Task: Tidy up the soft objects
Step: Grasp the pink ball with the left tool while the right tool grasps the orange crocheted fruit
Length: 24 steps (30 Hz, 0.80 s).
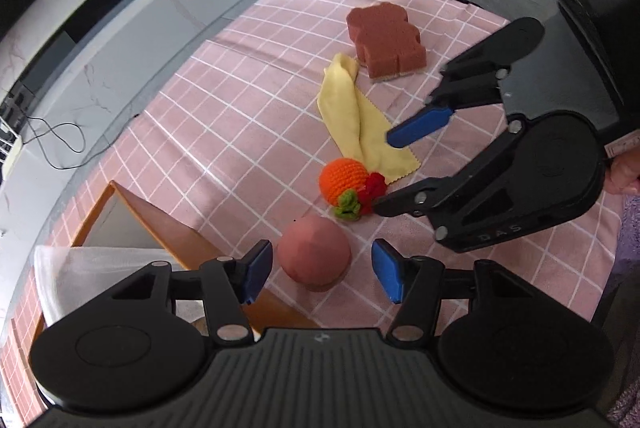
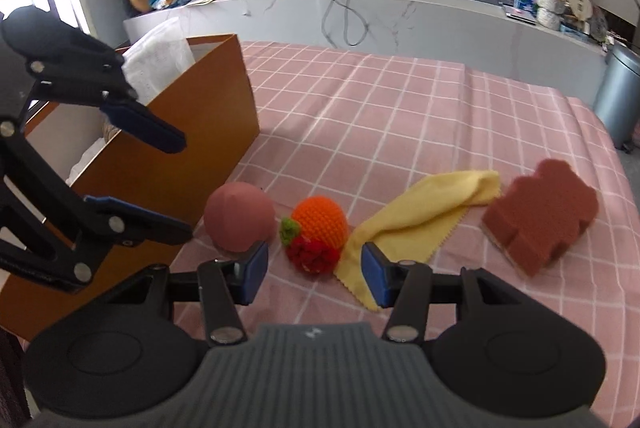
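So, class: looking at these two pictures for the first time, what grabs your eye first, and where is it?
A row of soft things on the pink checked tablecloth: a round pink ball beside the orange cardboard box, then an orange crocheted fruit, a yellow cloth and a brown bear-shaped sponge. Two black grippers hang open above them.

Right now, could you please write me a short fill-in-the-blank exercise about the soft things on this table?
1. The crocheted fruit lies between the pink ball and the ____ cloth.
2. The brown sponge rests on a ____ checked tablecloth.
3. The box beside the pink ball is ____ in colour.
4. Neither the left gripper nor the right gripper holds ____.

Missing words: yellow; pink; orange; anything
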Tool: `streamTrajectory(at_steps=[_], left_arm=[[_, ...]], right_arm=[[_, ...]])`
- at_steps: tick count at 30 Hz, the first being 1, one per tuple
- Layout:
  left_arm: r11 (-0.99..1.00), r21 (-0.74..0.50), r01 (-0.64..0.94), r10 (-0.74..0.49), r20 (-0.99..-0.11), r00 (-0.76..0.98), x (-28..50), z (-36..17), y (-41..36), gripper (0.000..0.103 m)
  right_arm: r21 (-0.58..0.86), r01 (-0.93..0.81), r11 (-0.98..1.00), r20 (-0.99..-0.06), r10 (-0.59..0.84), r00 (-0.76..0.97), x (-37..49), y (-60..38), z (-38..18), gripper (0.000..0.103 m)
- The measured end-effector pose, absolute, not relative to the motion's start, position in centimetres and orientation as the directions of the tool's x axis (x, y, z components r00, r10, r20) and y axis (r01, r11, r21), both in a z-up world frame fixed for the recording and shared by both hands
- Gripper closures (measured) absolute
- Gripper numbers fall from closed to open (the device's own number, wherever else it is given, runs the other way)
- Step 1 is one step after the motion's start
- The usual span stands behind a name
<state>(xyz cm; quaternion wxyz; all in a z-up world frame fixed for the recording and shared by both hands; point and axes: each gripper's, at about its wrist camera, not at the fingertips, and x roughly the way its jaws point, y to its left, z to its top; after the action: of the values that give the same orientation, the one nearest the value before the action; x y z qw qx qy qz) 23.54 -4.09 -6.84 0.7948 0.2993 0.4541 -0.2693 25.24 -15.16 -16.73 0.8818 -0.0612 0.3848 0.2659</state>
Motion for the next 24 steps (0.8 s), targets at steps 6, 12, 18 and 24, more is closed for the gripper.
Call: streamTrajectory(at_steps=[6,12,18,24], left_arm=[[0.653,0.213,0.727,-0.136,-0.911,0.389,25.2,-7.9,-4.6,0.038],[0.647,0.199,0.736,-0.107,-0.932,0.346,26.4,-8.9,-5.2,0.039],[0.623,0.236,0.746,-0.043,-0.942,0.333,26.9,-9.9,-6.3,0.039],[0.609,0.266,0.747,0.03,-0.949,0.314,27.6,-11.1,-7.2,0.039]], right_arm=[[0.103,-0.56,0.822,-0.73,0.445,0.518,27.9,-14.3,-18.1,0.051],[0.138,-0.565,0.814,-0.739,0.464,0.488,28.8,-13.9,-19.2,0.057],[0.141,-0.545,0.827,-0.76,0.443,0.476,28.8,-14.4,-18.9,0.059],[0.159,-0.536,0.829,-0.758,0.45,0.471,28.4,-15.7,-17.5,0.059]])
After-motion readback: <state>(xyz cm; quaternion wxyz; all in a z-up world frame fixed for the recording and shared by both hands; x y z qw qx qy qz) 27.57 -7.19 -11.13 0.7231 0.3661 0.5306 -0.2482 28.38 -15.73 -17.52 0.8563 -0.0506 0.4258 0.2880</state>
